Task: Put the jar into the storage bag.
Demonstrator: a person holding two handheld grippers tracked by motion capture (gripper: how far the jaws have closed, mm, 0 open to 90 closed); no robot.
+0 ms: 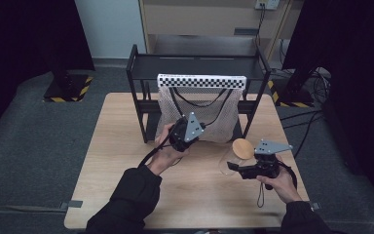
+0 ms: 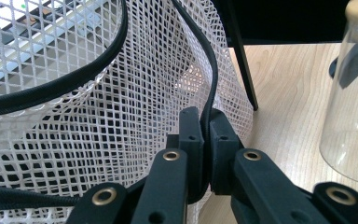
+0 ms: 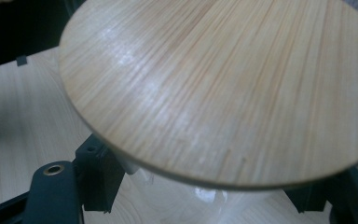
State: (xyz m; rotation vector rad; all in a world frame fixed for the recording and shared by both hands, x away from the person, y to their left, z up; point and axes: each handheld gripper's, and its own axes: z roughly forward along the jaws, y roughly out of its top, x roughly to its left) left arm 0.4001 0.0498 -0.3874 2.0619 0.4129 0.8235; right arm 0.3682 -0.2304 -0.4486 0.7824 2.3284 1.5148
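My left gripper is clenched on the black strap of the white mesh bag, which hangs from the black rack at the far side of the table. My right gripper grasps the clear glass jar with its wooden lid, just right of the bag, nearer me.

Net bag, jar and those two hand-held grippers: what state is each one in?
Net bag: hanging from the rack, mouth open.
Glass jar: wooden lid on, seemingly empty.
Left hand-held gripper: shut on the bag's black cord.
Right hand-held gripper: shut on the glass jar.
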